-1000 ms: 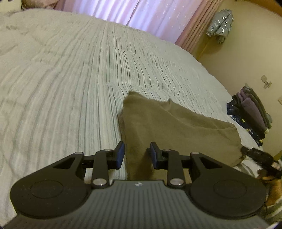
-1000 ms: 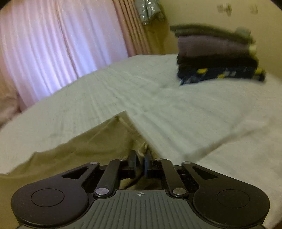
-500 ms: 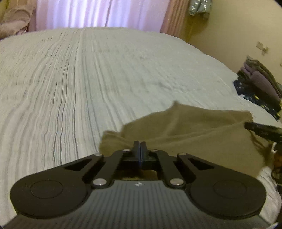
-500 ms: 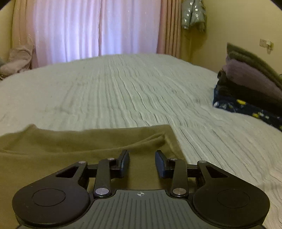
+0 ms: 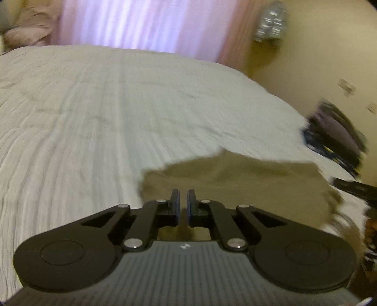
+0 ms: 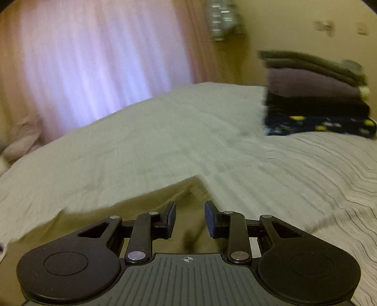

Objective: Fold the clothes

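Nearest in the left wrist view, the left hand-held gripper point(image 5: 183, 202) is matte black with a ribbed grey body bearing a small pale emblem too blurred to read. Its jaws stand narrow, only a thin slit between the blue-edged pads, and I cannot tell whether any cloth is caught in them. Under and just beyond it lies the olive garment point(image 5: 235, 179) — soft, thick-looking cloth, loosely folded, with a rounded near-left edge and a straighter far edge, spread on the bed point(image 5: 117, 106).

The right hand-held gripper point(image 6: 190, 217), of the same build with a small crosshair mark on its body, hangs with its jaws set wide and nothing between them; the olive garment point(image 6: 146, 211) lies beneath it, one corner pointing toward the far side. The bed's cover is pale grey-white with fine ribbed, wavy stripes, clearest on the right.

Farther right on the bed sits a stack of folded clothes point(image 6: 315, 94) — olive on top, then mauve, then black, with a navy piece dotted yellow at the bottom. At the far end hang pink pleated curtains point(image 6: 99, 61), and beside them a silvery padded jacket point(image 6: 221, 18) against a yellow wall.
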`<state>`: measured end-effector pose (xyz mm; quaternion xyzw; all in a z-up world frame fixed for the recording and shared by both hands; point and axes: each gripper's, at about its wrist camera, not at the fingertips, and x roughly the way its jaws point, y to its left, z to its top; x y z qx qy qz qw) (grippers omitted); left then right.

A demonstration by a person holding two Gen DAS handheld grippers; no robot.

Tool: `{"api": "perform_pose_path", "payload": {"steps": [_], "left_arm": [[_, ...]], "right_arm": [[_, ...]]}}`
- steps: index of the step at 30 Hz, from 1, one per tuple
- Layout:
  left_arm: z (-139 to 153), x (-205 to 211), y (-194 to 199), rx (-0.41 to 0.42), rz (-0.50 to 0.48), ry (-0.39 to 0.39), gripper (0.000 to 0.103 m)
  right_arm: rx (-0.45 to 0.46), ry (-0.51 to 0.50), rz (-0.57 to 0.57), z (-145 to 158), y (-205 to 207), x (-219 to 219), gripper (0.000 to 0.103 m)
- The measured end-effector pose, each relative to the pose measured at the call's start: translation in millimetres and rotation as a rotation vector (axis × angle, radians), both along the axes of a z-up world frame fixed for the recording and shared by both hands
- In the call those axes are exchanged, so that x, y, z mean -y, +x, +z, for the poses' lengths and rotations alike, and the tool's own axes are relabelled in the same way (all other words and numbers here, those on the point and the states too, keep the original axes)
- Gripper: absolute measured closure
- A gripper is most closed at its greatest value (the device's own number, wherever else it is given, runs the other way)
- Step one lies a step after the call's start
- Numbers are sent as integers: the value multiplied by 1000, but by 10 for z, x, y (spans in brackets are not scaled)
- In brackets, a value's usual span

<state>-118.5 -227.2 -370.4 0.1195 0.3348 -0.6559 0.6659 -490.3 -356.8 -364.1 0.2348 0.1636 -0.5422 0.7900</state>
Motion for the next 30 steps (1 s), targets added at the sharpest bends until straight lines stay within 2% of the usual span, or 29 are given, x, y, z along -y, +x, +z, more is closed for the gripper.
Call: {"api": "perform_pose_path", "payload": {"steps": [2,4,5,8,10,12,14,17,19,22,24,26,27,28,30], "left_arm": [[-124,-62,-89,12,-1,36,99],[-264,-107,-163,27,7,76,100],[-289,-133,-141,-5,30,82,100],[-208,-260,-33,-121,114,61,100],[-96,-348,-76,-95,132,30,100],[-34,-392,-147,-72,109,12,100],[-84,-396,-213,-74,79,44,99],[-248,-388,-228,-105,116,137,100],[-182,-464,-248,-95,136,134,100],[-59,-572,-288,-61,166,146,100],[-8,-627,-297,-52,195,162,96],[34,-704,-322,-61,218,191,91],[49,-744,-344,-66,226,208,88],[63,-784,-368,-71,233,225,82],[92,-850,-438,-69,234,238,80]], "right_arm": [[-62,-10,62,-43,84,-167,72],[-147,11,64,-189,146,-176,72],[-190,26,56,-270,169,-162,72],[-195,45,5,-212,149,-169,72],[-216,8,-32,-77,171,-260,72],[-189,-27,-12,10,185,-363,72],[-141,-17,31,-1,212,-425,72],[-168,123,22,-215,269,-327,72],[-165,187,-22,-228,270,-334,72],[-116,190,-19,-45,240,-534,72],[-83,199,-7,41,223,-679,72],[-78,230,4,61,238,-799,68],[-80,246,6,59,243,-861,57],[-81,254,5,52,244,-929,51],[-85,263,6,50,244,-1054,50]]}}
